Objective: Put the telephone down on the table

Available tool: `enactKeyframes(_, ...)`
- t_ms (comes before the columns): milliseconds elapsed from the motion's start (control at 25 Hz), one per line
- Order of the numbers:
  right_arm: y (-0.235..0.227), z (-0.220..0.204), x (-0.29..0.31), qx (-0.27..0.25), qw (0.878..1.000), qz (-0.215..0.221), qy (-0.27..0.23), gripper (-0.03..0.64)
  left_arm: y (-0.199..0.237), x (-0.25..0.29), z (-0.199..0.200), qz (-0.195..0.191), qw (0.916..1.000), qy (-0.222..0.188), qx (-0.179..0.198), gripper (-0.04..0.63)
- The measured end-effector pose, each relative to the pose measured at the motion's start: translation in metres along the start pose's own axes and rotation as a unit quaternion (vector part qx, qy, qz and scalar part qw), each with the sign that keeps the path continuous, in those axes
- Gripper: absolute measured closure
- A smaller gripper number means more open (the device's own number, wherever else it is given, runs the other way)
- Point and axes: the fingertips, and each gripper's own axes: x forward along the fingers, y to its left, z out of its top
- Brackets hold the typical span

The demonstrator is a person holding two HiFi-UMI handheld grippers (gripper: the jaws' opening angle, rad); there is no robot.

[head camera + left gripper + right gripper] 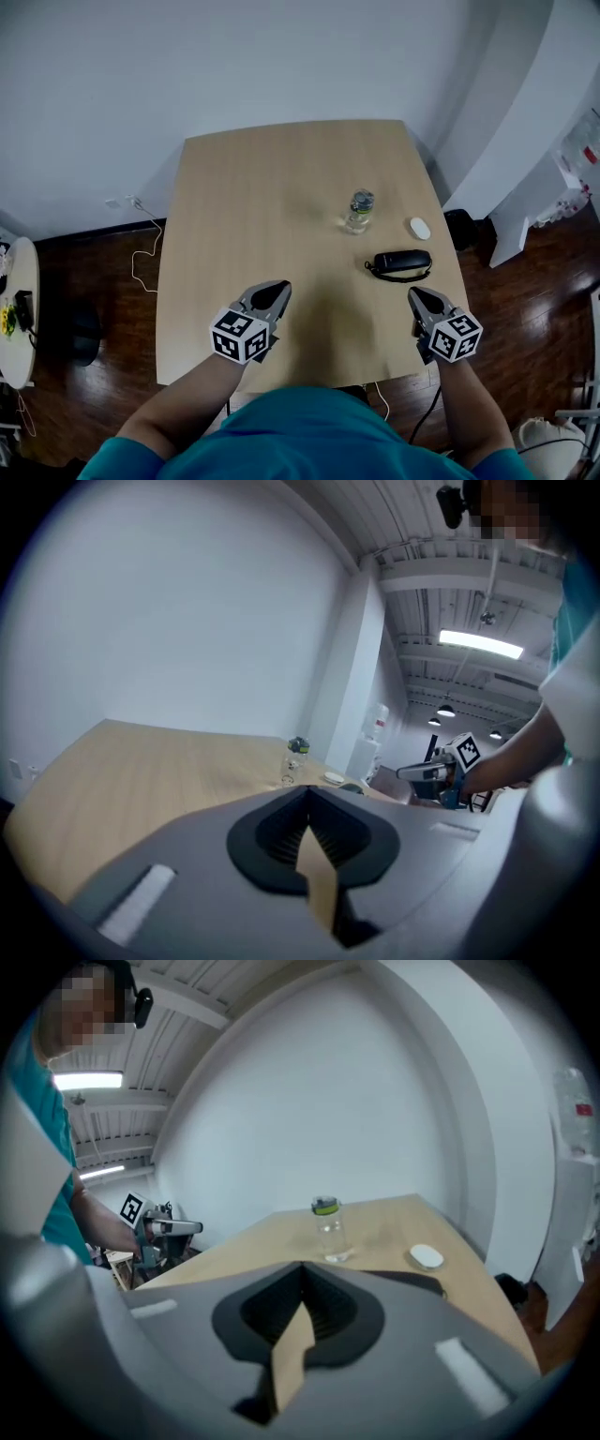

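Observation:
The black telephone [403, 263] lies flat on the wooden table [253, 206], right of centre, its cord looped beside it. No gripper touches it. My left gripper [279, 287] hovers over the table's near edge, jaws shut and empty; in the left gripper view its tips [307, 789] meet with nothing between them. My right gripper [414, 294] hangs just short of the telephone on the near side, also shut and empty [300, 1265]. In the right gripper view only a dark strip of the telephone [417, 1282] shows past the jaws.
A clear plastic bottle [358, 211] stands upright behind the telephone, and a white mouse [420, 228] lies to its right. A white side table [19, 309] stands at the far left on the dark wood floor. White walls bound the far side.

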Motion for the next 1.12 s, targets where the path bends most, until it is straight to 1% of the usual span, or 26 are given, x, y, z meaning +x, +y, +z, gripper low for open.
enactKeyframes(80,0.031,0.001,0.004,-0.004,1.000,-0.004,-0.005,0.615,0.006,-0.029,0.002,-0.008,0.9999,-0.004,0.009,0.591)
enactKeyframes(160,0.061,0.004,0.007,-0.017,1.000,0.002,-0.006,0.615,0.012,-0.054,0.002,-0.008,0.9999,-0.010,0.008,0.591)
enactKeyframes(320,0.116,0.005,0.012,-0.045,0.998,0.037,-0.007,0.615,0.017,-0.091,-0.010,0.003,0.9999,-0.016,-0.001,0.591)
enactKeyframes(440,0.144,-0.002,0.014,-0.065,0.996,0.066,-0.004,0.615,0.016,-0.114,-0.020,0.022,0.9995,-0.022,0.001,0.591)
enactKeyframes(640,0.178,-0.020,0.029,-0.095,0.989,0.110,0.012,0.615,0.013,-0.158,-0.030,0.063,0.9970,-0.035,0.027,0.591)
enactKeyframes(760,0.212,-0.030,0.038,-0.102,0.986,0.131,0.021,0.615,0.018,-0.199,-0.042,0.082,0.9949,-0.034,0.048,0.591)
enactKeyframes(880,0.252,-0.033,0.054,-0.113,0.982,0.149,0.027,0.615,0.038,-0.244,-0.046,0.103,0.9916,-0.044,0.065,0.591)
enactKeyframes(960,0.282,-0.036,0.069,-0.116,0.981,0.152,0.029,0.615,0.057,-0.277,-0.051,0.113,0.9898,-0.049,0.070,0.591)
enactKeyframes(1120,0.359,-0.044,0.096,-0.118,0.983,0.141,0.026,0.615,0.099,-0.352,-0.067,0.116,0.9894,-0.054,0.069,0.591)
